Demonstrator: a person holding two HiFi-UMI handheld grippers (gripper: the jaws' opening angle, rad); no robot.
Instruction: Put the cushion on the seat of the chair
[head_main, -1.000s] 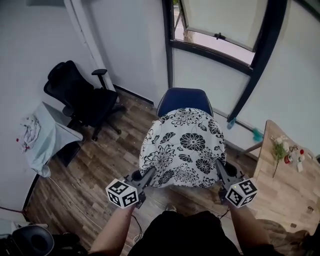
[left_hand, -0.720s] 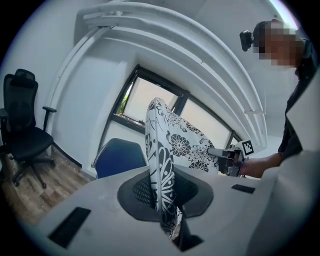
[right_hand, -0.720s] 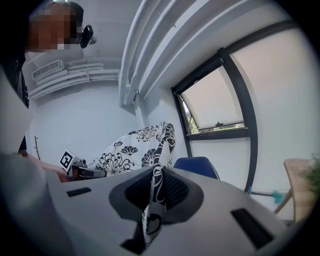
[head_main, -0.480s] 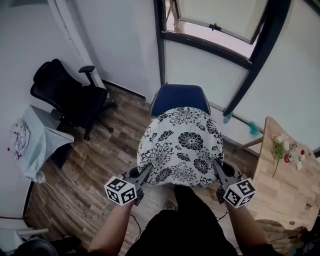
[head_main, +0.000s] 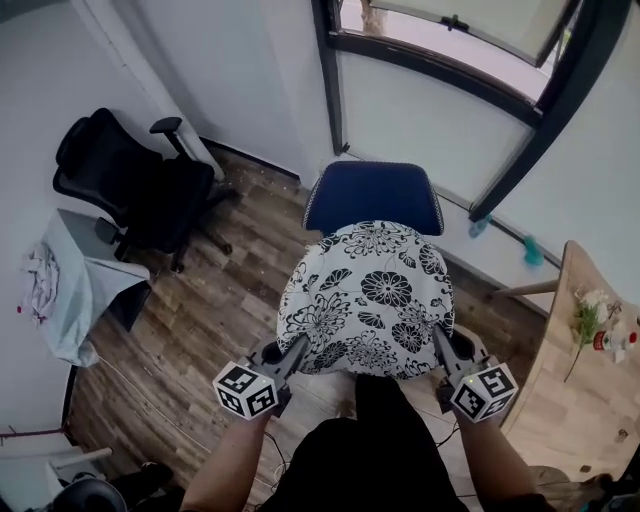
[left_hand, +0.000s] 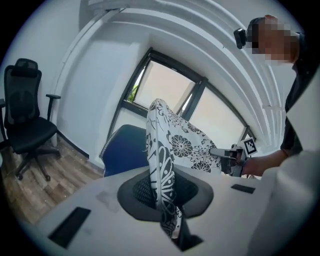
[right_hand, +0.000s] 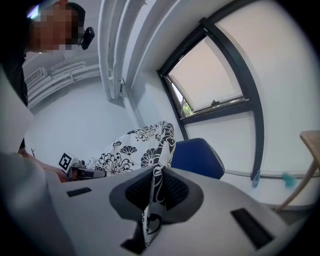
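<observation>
A white cushion with black flowers (head_main: 368, 300) hangs in the air in front of a blue chair (head_main: 373, 198), covering most of its seat from above. My left gripper (head_main: 296, 348) is shut on the cushion's near left corner, and the fabric (left_hand: 162, 175) runs up between its jaws. My right gripper (head_main: 440, 342) is shut on the near right corner, with cloth (right_hand: 154, 200) pinched between the pads. The blue chair back (left_hand: 125, 147) shows behind the cushion in the left gripper view, and the blue chair (right_hand: 199, 156) lies beyond it in the right gripper view.
A black office chair (head_main: 130, 185) stands at the left by the wall. A small table with a pale cloth (head_main: 75, 290) sits left of me. A wooden table (head_main: 590, 400) with small items is at the right. Windows (head_main: 450, 40) rise behind the blue chair.
Both grippers have lifted the cushion and carried it toward the blue chair. The head view has shifted, so the chair back now shows more fully above the cushion.
</observation>
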